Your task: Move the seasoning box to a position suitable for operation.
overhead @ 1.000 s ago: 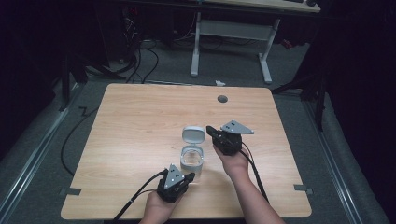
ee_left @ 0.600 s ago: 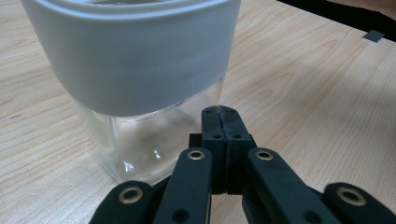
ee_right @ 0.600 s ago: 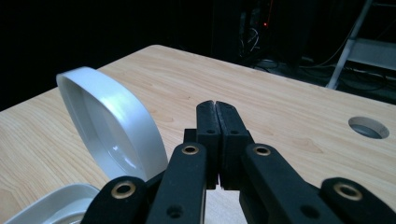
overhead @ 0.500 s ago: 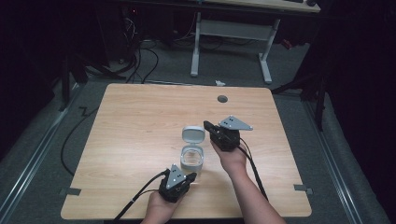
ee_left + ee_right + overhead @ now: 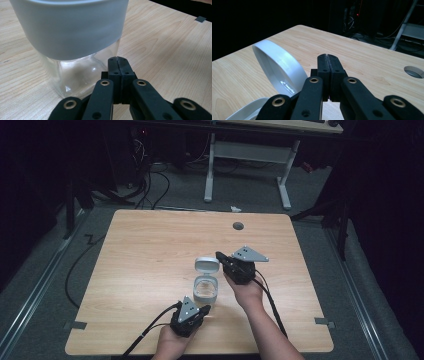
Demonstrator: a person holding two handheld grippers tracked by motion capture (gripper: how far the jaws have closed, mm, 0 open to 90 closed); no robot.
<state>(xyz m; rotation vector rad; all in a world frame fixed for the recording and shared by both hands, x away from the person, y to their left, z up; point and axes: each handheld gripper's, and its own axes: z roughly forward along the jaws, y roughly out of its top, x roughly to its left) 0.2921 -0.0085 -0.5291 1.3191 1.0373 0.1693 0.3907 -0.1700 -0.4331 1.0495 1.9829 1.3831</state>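
A clear glass jar (image 5: 205, 290) stands on the wooden table (image 5: 150, 250) with its white hinged lid (image 5: 207, 265) swung open and upright behind it. My left gripper (image 5: 204, 309) is shut with nothing between the jaws, its tips low at the jar's near side. In the left gripper view the closed tips (image 5: 117, 59) sit just right of the glass base (image 5: 75, 75), under the jar's white collar (image 5: 70, 27). My right gripper (image 5: 219, 255) is shut and empty, just right of the lid. In the right gripper view the lid (image 5: 279, 65) stands left of the closed tips (image 5: 328, 56); contact cannot be told.
A round cable hole (image 5: 238, 225) lies near the table's far edge, also ahead in the right gripper view as the hole (image 5: 413, 71). Grey tape marks (image 5: 75, 325) sit at the near corners. Cables trail from both grippers over the near edge. A desk frame (image 5: 245, 150) stands beyond.
My right gripper has edged slightly left toward the open lid. The left gripper, jar and lid have stayed put.
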